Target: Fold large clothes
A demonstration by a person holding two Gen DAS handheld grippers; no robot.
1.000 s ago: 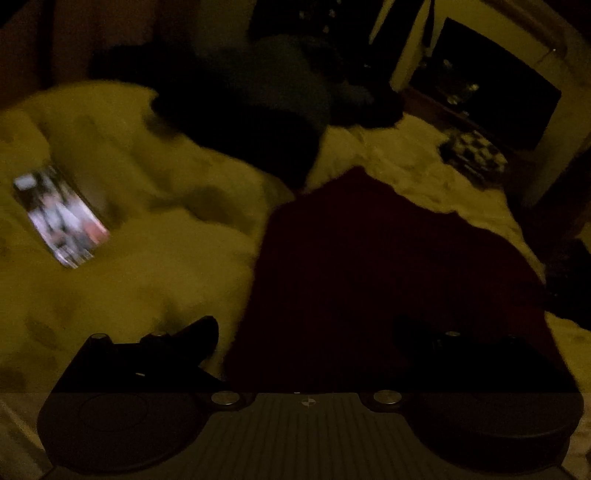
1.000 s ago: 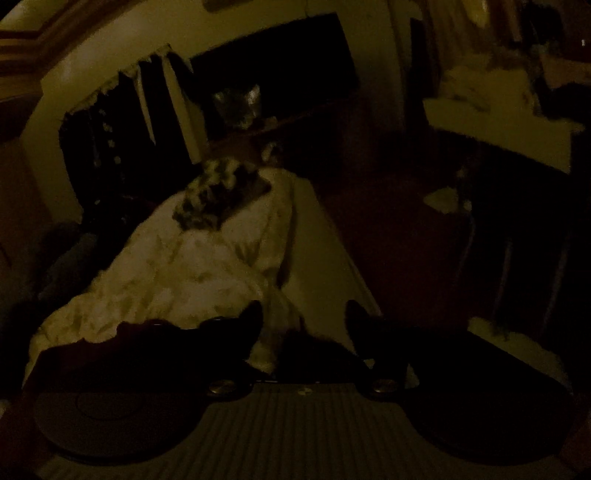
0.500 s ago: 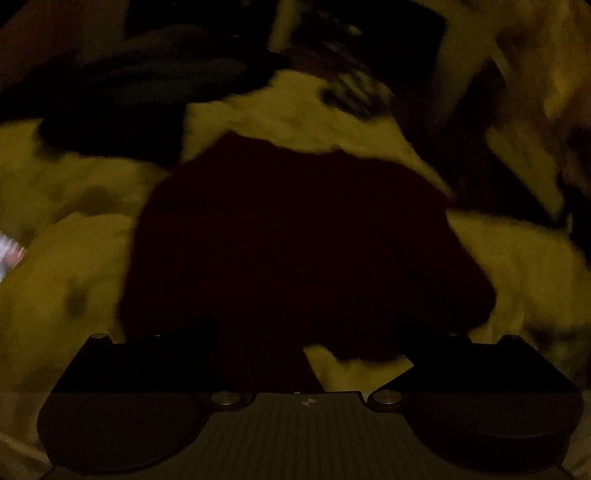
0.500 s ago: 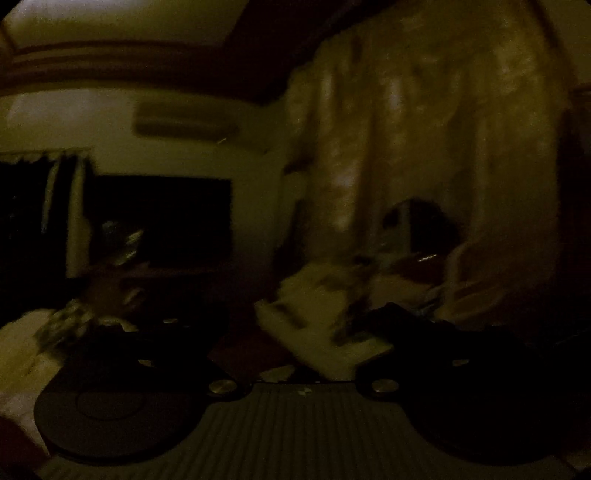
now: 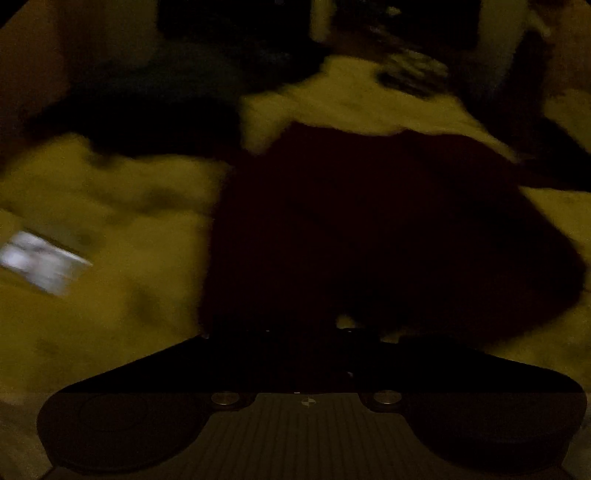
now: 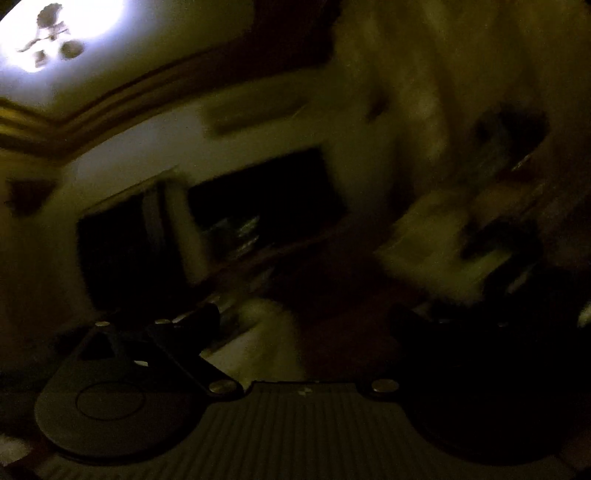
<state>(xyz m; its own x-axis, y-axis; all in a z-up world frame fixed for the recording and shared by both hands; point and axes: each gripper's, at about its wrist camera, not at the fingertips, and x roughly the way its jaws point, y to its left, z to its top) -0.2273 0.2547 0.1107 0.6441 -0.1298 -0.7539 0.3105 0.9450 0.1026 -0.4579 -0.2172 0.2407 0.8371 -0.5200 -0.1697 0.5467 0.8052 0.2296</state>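
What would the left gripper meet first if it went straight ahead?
Probably the dark red garment on the pale bedding; it lies right ahead of the left gripper, though dim light hides depth.

Left wrist view: garment (image 5: pixel 369 229) is spread on the bed (image 5: pixel 110 302), directly ahead of the left gripper (image 5: pixel 306 332), its near edge at the jaws. A phone (image 5: pixel 40 262) is laid on the bed well left of the garment. A heap of clothes (image 5: pixel 159 110) is piled behind it, at the far left of the bed. A patterned item (image 5: pixel 410 74) is set at the far end of the bed, behind and right of the garment.

Right wrist view: right gripper (image 6: pixel 303 321) is pointed up and away from the bed, jaws spread. A ceiling light (image 6: pixel 55 33) is seen upper left, a screen (image 6: pixel 258 199) on the wall ahead, a curtain (image 6: pixel 443 92) to its right.
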